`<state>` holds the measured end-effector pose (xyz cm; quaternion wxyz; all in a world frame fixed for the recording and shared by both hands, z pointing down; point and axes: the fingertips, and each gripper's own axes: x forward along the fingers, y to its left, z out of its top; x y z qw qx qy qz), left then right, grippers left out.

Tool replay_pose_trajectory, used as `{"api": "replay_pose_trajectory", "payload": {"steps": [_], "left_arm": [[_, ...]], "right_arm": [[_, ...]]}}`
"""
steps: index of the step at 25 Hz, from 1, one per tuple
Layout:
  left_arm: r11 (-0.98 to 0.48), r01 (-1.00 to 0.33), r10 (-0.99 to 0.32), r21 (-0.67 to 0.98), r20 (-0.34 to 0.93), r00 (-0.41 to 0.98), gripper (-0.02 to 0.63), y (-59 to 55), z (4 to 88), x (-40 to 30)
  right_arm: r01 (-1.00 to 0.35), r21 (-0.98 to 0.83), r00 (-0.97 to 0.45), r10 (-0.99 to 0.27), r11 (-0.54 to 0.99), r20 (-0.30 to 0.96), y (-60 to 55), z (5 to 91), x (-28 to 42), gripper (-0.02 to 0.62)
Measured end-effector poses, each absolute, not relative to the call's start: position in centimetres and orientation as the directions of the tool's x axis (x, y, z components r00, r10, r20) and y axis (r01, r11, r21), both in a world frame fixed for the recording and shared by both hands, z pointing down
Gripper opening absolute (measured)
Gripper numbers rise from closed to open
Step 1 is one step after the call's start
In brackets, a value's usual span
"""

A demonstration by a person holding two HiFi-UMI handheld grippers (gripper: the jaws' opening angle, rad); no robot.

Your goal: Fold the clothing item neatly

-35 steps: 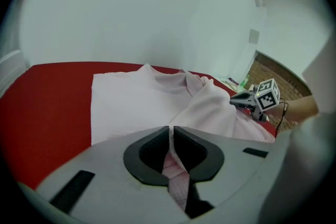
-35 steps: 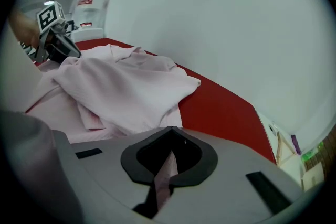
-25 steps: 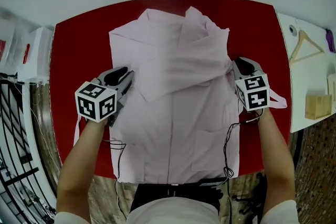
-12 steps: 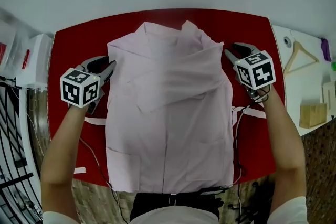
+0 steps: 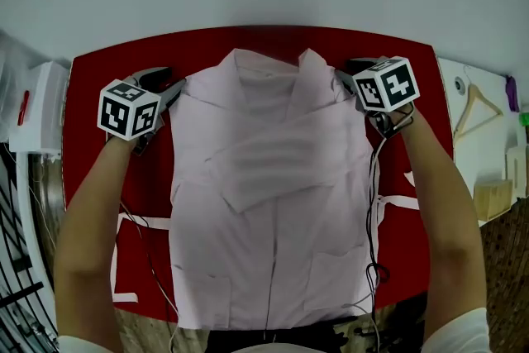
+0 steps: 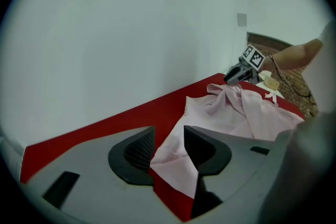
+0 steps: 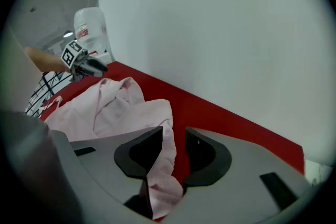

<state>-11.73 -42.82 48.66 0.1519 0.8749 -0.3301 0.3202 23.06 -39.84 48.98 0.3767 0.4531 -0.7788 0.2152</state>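
Note:
A pale pink shirt (image 5: 273, 211) lies front up on the red table (image 5: 107, 70), collar at the far edge and sleeves folded across the chest. My left gripper (image 5: 171, 88) is at the shirt's far left shoulder corner. In the left gripper view its jaws (image 6: 169, 134) have just been opening, and the shirt corner (image 6: 176, 157) lies loosely between them. My right gripper (image 5: 343, 78) is at the far right shoulder. Its jaws (image 7: 174, 134) have also just been opening, with a fold of shirt (image 7: 160, 176) hanging against one pad and a gap to the other.
A white wall rises just behind the table's far edge. A white side table at right holds a wooden hanger (image 5: 479, 99) and a wooden box (image 5: 494, 198). A white container (image 5: 33, 112) stands at left. Pale fabric ties (image 5: 124, 221) and cables (image 5: 374, 202) lie beside the shirt.
Both grippers have travelled from the shirt's mid sides to its far shoulder corners, spreading the upper part flat. Their jaws stand wider than before.

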Motion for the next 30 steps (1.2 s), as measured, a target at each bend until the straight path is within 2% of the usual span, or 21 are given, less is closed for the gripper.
{"api": "replay_pose_trajectory", "payload": {"steps": [8, 10, 11, 13, 21, 25, 30], "left_arm": [[-0.862, -0.503, -0.283, 0.061, 0.766, 0.577, 0.152, -44.3, 52.6, -7.6], [-0.878, -0.474, -0.239, 0.071, 0.792, 0.561, 0.152, -43.9, 53.6, -7.0], [-0.881, -0.466, -0.222, 0.084, 0.797, 0.562, 0.142, -43.7, 53.8, -6.8], [-0.875, -0.470, -0.204, 0.114, 0.794, 0.572, 0.028, -43.5, 53.7, -6.5], [-0.769, -0.613, -0.341, 0.183, 0.694, 0.634, 0.018, -44.2, 51.1, -9.8], [-0.753, -0.641, -0.418, 0.150, 0.644, 0.641, 0.017, -44.4, 49.2, -10.1], [-0.735, -0.671, -0.439, 0.096, 0.686, 0.580, 0.018, -45.2, 50.7, -10.2]], "right_arm": [[-0.832, -0.053, -0.333, -0.420, 0.553, 0.844, -41.2, 52.9, 20.8, 0.110], [-0.822, -0.060, -0.337, -0.399, 0.566, 0.853, -40.8, 53.3, 20.8, 0.088], [-0.819, -0.063, -0.339, -0.392, 0.570, 0.855, -40.6, 53.3, 21.0, 0.055], [-0.823, -0.062, -0.338, -0.398, 0.565, 0.853, -40.6, 52.9, 21.7, 0.033], [-0.861, -0.057, -0.337, -0.484, 0.506, 0.807, -40.6, 50.9, 25.0, 0.023], [-0.869, -0.035, -0.338, -0.539, 0.494, 0.771, -41.1, 49.8, 25.3, 0.021], [-0.880, 0.046, -0.269, -0.576, 0.473, 0.772, -41.9, 50.9, 25.5, 0.021]]}}
